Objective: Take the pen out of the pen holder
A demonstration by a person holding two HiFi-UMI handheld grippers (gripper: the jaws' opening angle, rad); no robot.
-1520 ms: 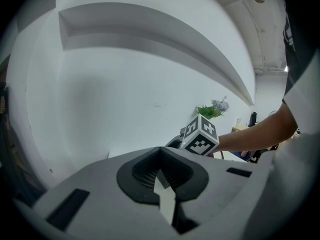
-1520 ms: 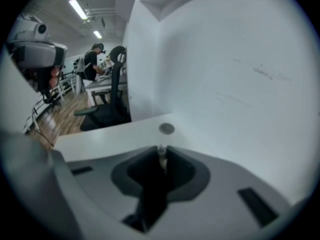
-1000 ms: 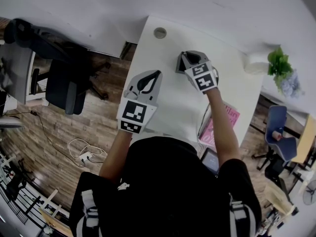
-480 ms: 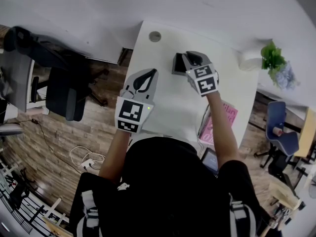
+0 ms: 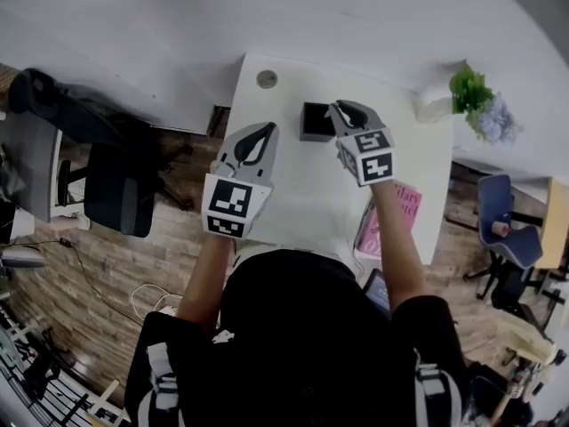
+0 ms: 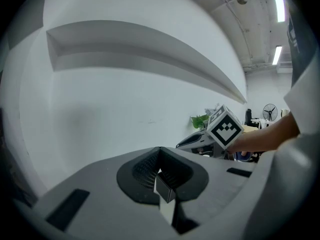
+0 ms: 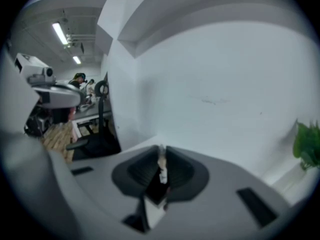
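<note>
pen (image 7: 162,168) pinched in right claw (image 7: 161,160), seemingly out of pen holder (image 5: 316,121) | left claw (image 6: 160,156) clenched empty | next: set-down on surface (image 5: 302,189) needed

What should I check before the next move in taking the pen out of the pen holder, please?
1. Right tool gripping the pen: ok, its jaws are shut on a slim pale pen.
2. Pen clear of the pen holder: cannot tell; in the head view the tool sits beside the holder and hides the pen.
3. Pen holder upright on the desk: ok, its square opening faces up.
4. Left tool out of the way: ok, jaws together on nothing, well apart from the holder.
5. Room to set the pen down: ok, there is bare desk between the tools.
</note>
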